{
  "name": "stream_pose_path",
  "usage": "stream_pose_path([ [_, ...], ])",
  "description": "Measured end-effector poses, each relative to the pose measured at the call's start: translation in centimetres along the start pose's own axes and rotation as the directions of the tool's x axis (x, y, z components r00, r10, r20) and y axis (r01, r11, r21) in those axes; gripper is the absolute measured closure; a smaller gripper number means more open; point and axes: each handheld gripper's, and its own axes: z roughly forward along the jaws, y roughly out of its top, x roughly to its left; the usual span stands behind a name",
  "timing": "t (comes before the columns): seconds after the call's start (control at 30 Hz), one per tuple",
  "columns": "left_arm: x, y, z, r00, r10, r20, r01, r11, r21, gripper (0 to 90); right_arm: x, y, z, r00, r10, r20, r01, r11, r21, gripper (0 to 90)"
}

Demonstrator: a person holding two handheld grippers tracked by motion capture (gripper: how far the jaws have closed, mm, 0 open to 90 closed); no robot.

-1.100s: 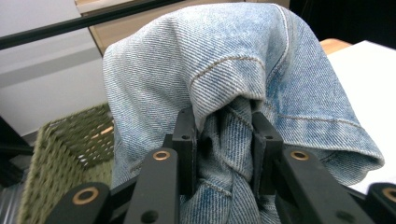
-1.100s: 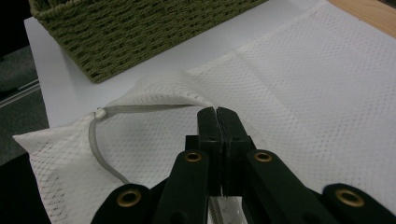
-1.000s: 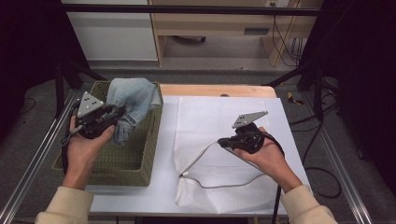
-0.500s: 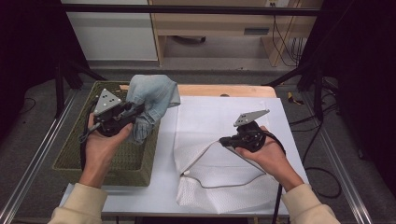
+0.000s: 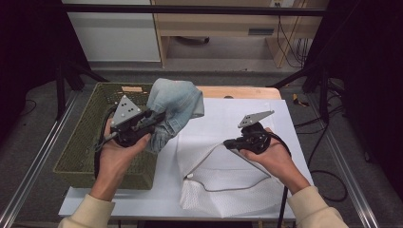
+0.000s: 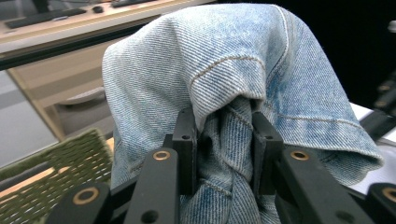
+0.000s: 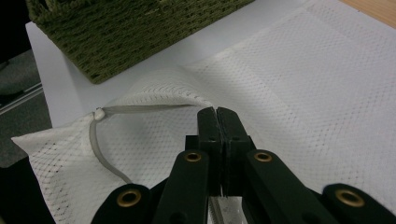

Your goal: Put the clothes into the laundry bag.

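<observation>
Cream sleeves [image 5: 313, 209]; black tool [image 5: 230, 142] with brass rivets, grey plate.

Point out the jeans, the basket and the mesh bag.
jeans [image 6: 243, 60], left gripper view, on the folded denim above the jaws.
basket [image 5: 90, 137], high view, on its woven left wall.
mesh bag [image 7: 327, 93], right gripper view, on the flat white mesh.
</observation>
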Motion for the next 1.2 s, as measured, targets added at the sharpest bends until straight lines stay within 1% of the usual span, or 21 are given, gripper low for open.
stream_pose_path([
  [0.03,-0.1,-0.1,0.0,1.0,0.007,0.002,-0.007,0.9999,-0.012,68.8,0.0,0.0,0.0,1.0,0.002,0.002,-0.002,1.0,0.004,89.5],
  [0.13,-0.7,-0.3,0.1,0.9997,0.02,0.017,-0.02,0.9998,-0.005,68.8,0.1,0.1,0.0,1.0,0.006,0.001,-0.006,1.0,0.009,89.5],
  [0.33,-1.9,-0.5,0.0,0.9984,0.035,0.044,-0.035,0.9993,-0.01,68.8,0.1,0.5,-0.1,1.0,0.006,0.007,-0.006,1.0,0.015,89.5],
  [0.47,-2.4,-0.7,0.0,0.9975,0.046,0.053,-0.046,0.9989,-0.007,68.8,0.2,0.7,-0.3,1.0,0.003,0.008,-0.003,1.0,0.016,89.5],
  [0.5,-2.5,-0.8,0.0,0.9975,0.036,0.061,-0.036,0.9993,0.002,68.8,0.2,0.7,-0.3,1.0,0.005,0.007,-0.005,1.0,0.015,89.5],
  [0.57,-2.7,-0.8,-0.1,0.9971,0.037,0.066,-0.037,0.9993,-0.001,68.8,0.2,0.7,-0.3,0.9999,0.006,0.009,-0.006,1.0,0.016,89.5],
  [0.7,-3.5,-0.9,-0.2,0.9938,0.057,0.096,-0.057,0.9984,-0.001,68.8,0.2,0.8,-0.3,0.9999,0.006,0.009,-0.006,1.0,0.014,89.4],
  [0.83,-4.3,-0.9,-0.2,0.9905,0.074,0.116,-0.074,0.9973,-0.004,68.8,0.3,0.9,-0.3,0.9999,0.011,0.006,-0.011,1.0,0.008,89.5],
  [0.97,-4.9,-1.0,-0.1,0.989,0.079,0.125,-0.079,0.9969,-0.008,68.8,0.3,0.9,-0.4,0.9999,0.014,0.005,-0.014,1.0,0.004,89.5],
  [1.07,-5.0,-1.1,-0.2,0.9889,0.081,0.125,-0.081,0.9967,-0.006,68.8,0.3,0.9,-0.6,0.9999,0.014,0.001,-0.014,1.0,-0.002,89.4],
  [1.1,-5.1,-1.2,-0.2,0.9889,0.078,0.126,-0.078,0.9969,-0.005,68.8,0.3,0.9,-0.6,0.9998,0.022,0.004,-0.022,1.0,-0.002,89.5],
  [1.2,-5.3,-1.3,-0.4,0.9883,0.081,0.129,-0.08,0.9968,-0.008,68.8,0.1,0.8,-0.7,0.9998,0.019,0.003,-0.019,1.0,-0.002,89.4],
])
